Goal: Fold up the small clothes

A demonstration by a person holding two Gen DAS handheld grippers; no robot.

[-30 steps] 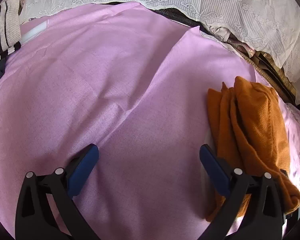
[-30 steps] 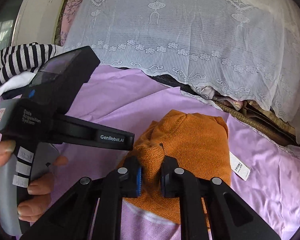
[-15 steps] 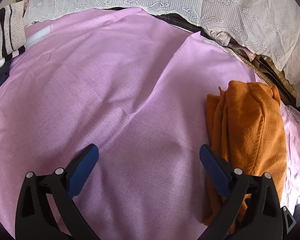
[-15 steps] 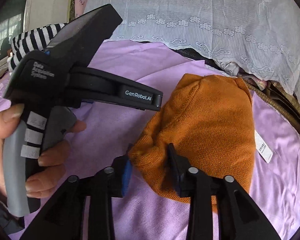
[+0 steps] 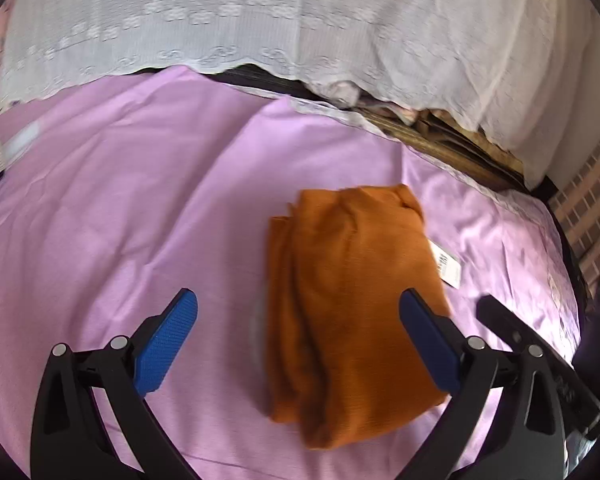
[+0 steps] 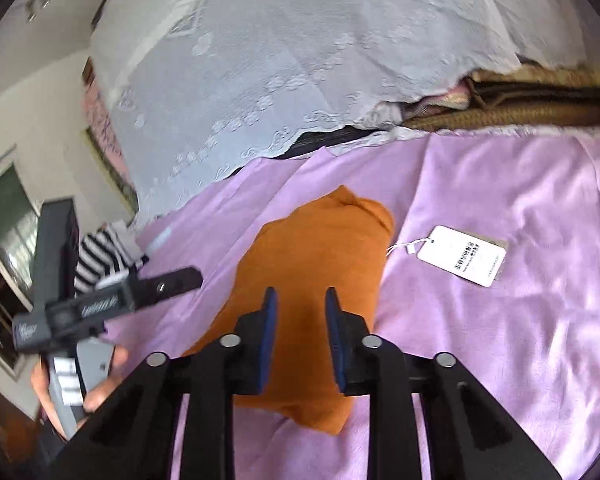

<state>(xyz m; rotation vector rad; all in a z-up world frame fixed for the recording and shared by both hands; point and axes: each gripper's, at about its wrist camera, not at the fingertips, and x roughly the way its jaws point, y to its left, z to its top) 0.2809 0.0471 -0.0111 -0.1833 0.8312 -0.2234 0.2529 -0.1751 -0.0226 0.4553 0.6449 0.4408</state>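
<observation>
A folded orange knit garment (image 5: 352, 304) lies flat on the pink sheet (image 5: 120, 208); it also shows in the right wrist view (image 6: 304, 264). Its white tag (image 6: 462, 255) lies on the sheet to its right. My left gripper (image 5: 296, 344) is wide open and empty, hovering over the garment's near part. My right gripper (image 6: 300, 320) is above the garment's near end with its jaws a little apart and nothing between them. The left gripper's body (image 6: 100, 304) shows at the left of the right wrist view.
A white lace cover (image 5: 300, 28) drapes over a pile behind the sheet. Woven mats (image 6: 520, 108) stick out under it. A striped black-and-white garment (image 6: 100, 256) lies at the far left.
My right gripper has let go of the orange garment and pulled back above it. The garment now lies flat. My left gripper has swung right, over the garment.
</observation>
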